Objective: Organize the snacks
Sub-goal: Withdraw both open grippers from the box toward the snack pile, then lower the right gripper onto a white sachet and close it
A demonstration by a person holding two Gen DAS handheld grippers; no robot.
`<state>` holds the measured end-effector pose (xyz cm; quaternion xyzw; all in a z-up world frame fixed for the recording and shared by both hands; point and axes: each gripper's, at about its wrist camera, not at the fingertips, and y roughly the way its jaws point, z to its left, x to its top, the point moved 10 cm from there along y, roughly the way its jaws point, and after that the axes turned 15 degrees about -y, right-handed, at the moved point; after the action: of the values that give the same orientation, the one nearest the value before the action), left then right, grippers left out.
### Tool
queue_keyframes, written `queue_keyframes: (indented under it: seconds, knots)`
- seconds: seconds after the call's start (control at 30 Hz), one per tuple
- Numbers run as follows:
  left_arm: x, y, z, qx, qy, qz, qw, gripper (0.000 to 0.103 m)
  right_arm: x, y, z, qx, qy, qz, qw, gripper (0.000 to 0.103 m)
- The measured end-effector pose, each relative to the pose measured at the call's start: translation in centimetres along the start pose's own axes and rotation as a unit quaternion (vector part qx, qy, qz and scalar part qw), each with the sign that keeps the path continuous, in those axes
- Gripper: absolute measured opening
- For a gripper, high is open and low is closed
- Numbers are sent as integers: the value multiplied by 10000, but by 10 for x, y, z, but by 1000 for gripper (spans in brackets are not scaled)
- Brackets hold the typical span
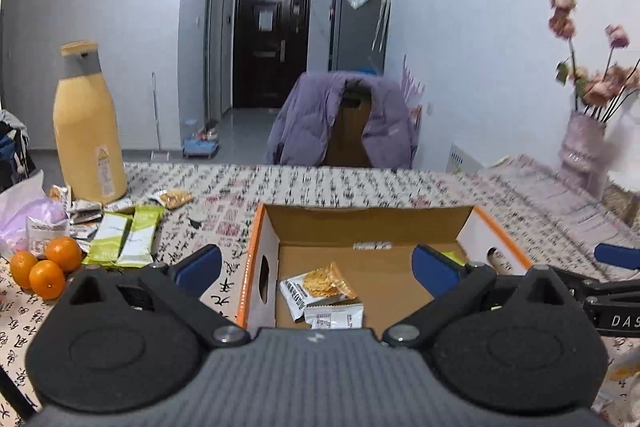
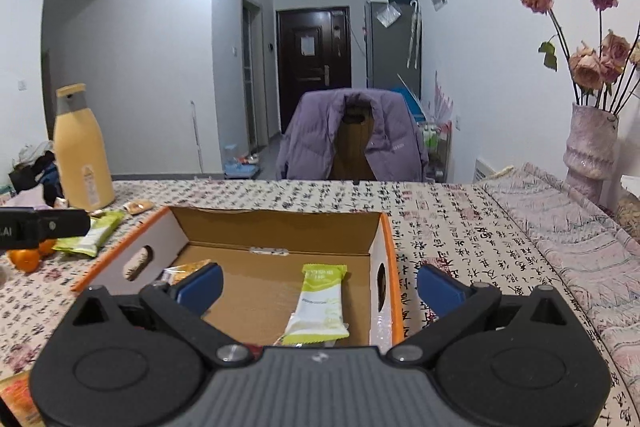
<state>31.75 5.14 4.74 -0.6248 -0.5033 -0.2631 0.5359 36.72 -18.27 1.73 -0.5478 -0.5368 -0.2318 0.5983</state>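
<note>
An open cardboard box (image 1: 264, 227) with orange edges stands on the table; it also shows in the right wrist view (image 2: 384, 227). Inside lie two cracker packets (image 1: 316, 287) at the left and a green-and-white snack bar (image 2: 320, 303) at the right. My left gripper (image 1: 316, 263) is open and empty, straddling the box's near left corner. My right gripper (image 2: 320, 285) is open and empty over the box's near right part, above the green bar. Two more green bars (image 1: 124, 241) and several small packets (image 1: 84, 211) lie on the table to the left.
A tall yellow bottle (image 1: 88, 131) stands at the far left with three oranges (image 1: 44, 265) and a plastic bag (image 1: 24, 219) nearby. A vase of dried roses (image 2: 592, 147) stands at the right edge. A chair with a purple jacket (image 2: 352, 135) is behind the table.
</note>
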Motion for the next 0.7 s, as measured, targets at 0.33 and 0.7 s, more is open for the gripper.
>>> queue_keyframes:
  seconds: [0.33, 0.7]
  knots:
    - [-21, -56, 1, -268, -72, -303, 9992, 103, -21, -53, 12, 46, -92, -262, 9996, 103]
    - [-56, -91, 19, -318, 19, -428, 9986, 103, -62, -92, 21, 78, -90, -224, 9997, 103]
